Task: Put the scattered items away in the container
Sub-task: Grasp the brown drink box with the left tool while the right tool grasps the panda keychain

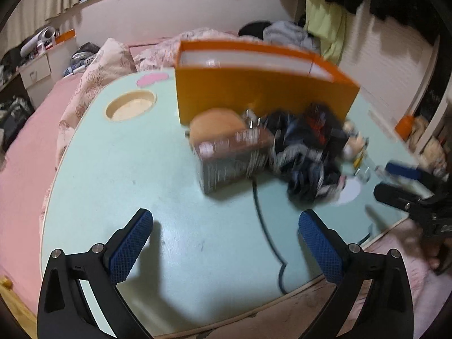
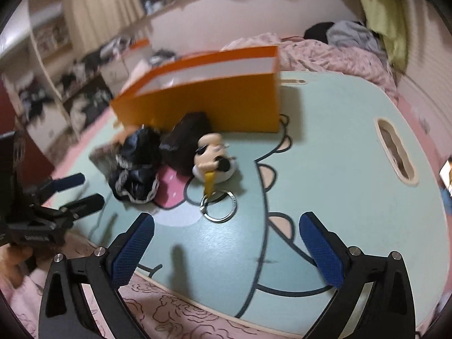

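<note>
Since both the left gripper (image 1: 226,243) and right gripper (image 2: 226,245) stand wide open and empty, the doll keychain (image 2: 213,159) at 12 o'clock may slip, because its ring (image 2: 217,206) lies flat.

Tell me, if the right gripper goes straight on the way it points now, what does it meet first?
Probably the metal key ring of the doll keychain, lying just ahead of the open right gripper on the table. Depth is unclear; it might touch bare tabletop first.
</note>
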`<state>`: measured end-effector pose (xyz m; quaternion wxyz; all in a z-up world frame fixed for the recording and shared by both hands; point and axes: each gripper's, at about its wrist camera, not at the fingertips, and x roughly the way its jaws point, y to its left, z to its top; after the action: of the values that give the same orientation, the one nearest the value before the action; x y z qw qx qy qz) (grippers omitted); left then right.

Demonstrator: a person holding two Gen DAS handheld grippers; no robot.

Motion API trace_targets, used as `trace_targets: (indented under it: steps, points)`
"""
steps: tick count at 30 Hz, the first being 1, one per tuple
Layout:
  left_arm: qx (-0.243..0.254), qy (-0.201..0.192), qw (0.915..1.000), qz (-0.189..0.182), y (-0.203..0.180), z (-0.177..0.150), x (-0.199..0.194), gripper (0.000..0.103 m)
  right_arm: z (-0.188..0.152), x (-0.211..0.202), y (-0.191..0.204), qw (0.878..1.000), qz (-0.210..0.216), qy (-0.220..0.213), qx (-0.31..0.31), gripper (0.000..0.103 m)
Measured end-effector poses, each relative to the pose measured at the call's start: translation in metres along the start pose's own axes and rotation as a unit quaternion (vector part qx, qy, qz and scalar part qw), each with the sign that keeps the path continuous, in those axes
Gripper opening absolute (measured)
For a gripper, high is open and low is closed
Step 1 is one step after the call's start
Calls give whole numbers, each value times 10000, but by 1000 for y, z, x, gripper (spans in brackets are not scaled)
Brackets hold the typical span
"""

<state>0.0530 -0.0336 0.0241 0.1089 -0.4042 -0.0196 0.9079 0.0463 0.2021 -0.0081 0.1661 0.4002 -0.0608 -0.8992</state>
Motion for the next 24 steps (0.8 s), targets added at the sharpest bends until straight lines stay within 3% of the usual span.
trace_targets:
  steps: [3, 6, 10, 11, 13, 14, 22, 24]
  points:
    - [-174, -236, 9995, -104, 2, 17, -7, 103, 0, -3, -2, 9999, 129, -59, 99, 103]
    - [-242, -140, 9995, 114, 1, 33, 8, 103, 1, -1, 3, 10000, 64, -25, 4, 103]
    - [-466, 58, 9988, 123, 3, 38, 26, 101, 0, -2, 6, 10000, 88, -31, 14, 103]
    - [-483, 72, 9988, 64, 3, 36, 28, 98, 0, -2, 6, 9999, 97, -37, 25, 103]
    - [-499, 108, 9986, -93, 5, 33, 29, 68, 0, -2, 5, 9999, 99, -41, 30, 103]
    - [-542, 112, 9984, -147, 7, 31, 28, 61, 0, -2, 5, 9999, 100, -43, 28, 103]
    - [-806, -337, 9951, -471, 26, 6, -12, 61, 3, -3, 2, 10000, 65, -58, 38, 101]
    - [-734, -402, 9954, -456, 26, -1, -22, 61, 5, -2, 6, 10000, 34, -29, -39, 93]
